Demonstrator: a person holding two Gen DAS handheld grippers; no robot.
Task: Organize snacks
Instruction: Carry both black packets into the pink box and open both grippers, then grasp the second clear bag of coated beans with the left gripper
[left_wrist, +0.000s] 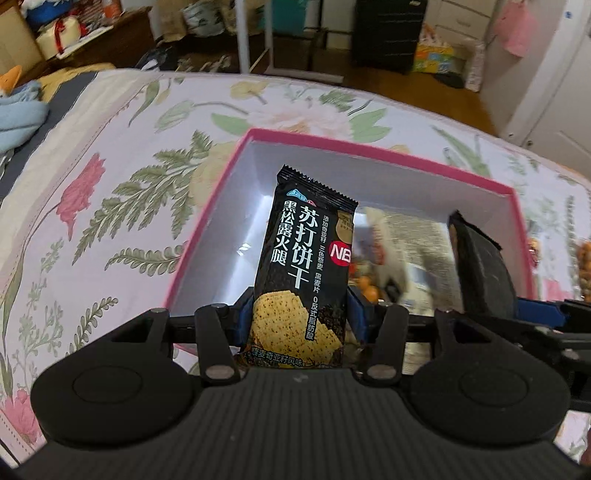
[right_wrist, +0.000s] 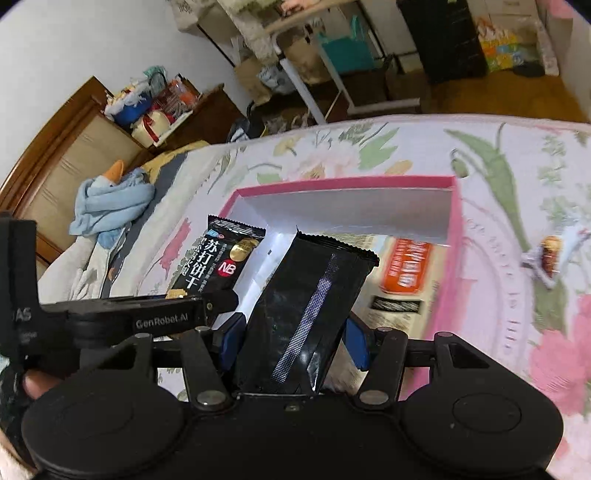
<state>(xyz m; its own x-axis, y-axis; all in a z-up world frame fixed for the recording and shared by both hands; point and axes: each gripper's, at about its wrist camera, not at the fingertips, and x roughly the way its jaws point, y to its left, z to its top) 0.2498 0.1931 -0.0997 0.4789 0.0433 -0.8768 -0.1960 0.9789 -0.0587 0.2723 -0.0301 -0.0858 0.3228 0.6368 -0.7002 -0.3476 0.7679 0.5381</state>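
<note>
Because both packets are bound for the pink box (left_wrist: 207, 236) on the bed (left_wrist: 92, 184), I hold each one upright by its lower end, so the free end leads in; my left gripper (left_wrist: 299, 317) is closed partway on the black cracker packet (left_wrist: 306, 254), printed face toward me, above the box's near rim; my right gripper (right_wrist: 291, 332) pinches a second black packet (right_wrist: 310, 306), seam side toward me, over that box, where an orange packet (right_wrist: 406, 269) already lies.
</note>
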